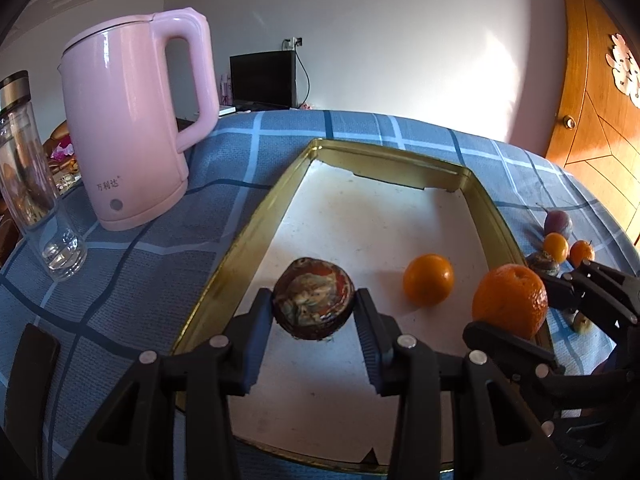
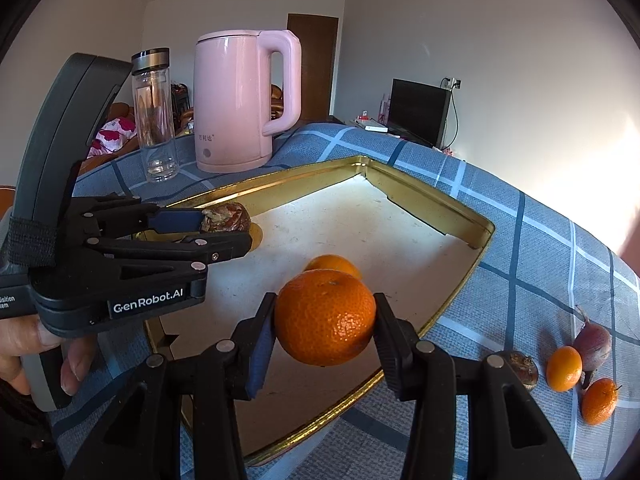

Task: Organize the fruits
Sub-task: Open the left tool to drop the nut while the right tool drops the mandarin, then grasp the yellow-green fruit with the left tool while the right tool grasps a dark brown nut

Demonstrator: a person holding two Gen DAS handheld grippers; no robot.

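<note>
My left gripper (image 1: 314, 308) is shut on a dark brown mottled fruit (image 1: 313, 297) and holds it just above the white floor of the gold-rimmed tray (image 1: 256, 224). My right gripper (image 2: 325, 320) is shut on a large orange (image 2: 325, 317) over the tray's near right side (image 2: 460, 300). The right gripper and its orange (image 1: 510, 305) also show in the left wrist view. A smaller orange (image 1: 428, 279) lies inside the tray. The left gripper (image 2: 224, 226) with its brown fruit (image 2: 226, 218) shows in the right wrist view.
A pink kettle (image 1: 132, 120) and a glass bottle (image 1: 28, 176) stand left of the tray on the blue checked cloth. Right of the tray lie two small oranges (image 2: 564, 368), a purple fruit (image 2: 592, 344) and a brown fruit (image 2: 520, 368). A wooden door (image 1: 600, 100) is at right.
</note>
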